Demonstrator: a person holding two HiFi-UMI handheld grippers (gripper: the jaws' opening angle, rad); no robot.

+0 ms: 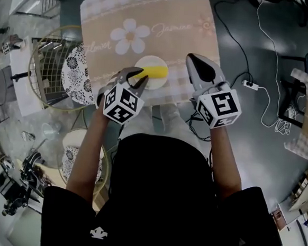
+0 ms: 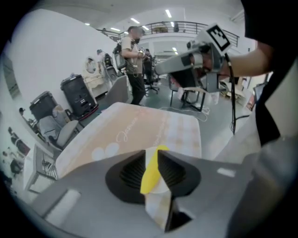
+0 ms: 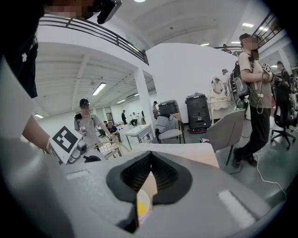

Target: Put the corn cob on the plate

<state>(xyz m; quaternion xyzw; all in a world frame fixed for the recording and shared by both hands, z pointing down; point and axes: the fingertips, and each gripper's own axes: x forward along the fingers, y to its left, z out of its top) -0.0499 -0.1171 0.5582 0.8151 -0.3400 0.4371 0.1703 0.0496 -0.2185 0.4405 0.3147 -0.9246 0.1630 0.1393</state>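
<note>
A yellow corn cob (image 1: 158, 72) lies on a pale plate (image 1: 151, 61) on the flowered tabletop (image 1: 152, 13). The left tool (image 1: 139, 77) hangs over its left end, and the right tool (image 1: 194, 59) is just beside the plate.

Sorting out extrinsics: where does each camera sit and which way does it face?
Head view: on the person's head, steeply down at the table; arms, torso, left gripper, right gripper show.
Left gripper view: on that gripper, past slightly parted jaws at corn cob on plate; right gripper shows.
Right gripper view: on that gripper, past closed jaws at plate; left gripper shows.
Shared: all see the plate.
</note>
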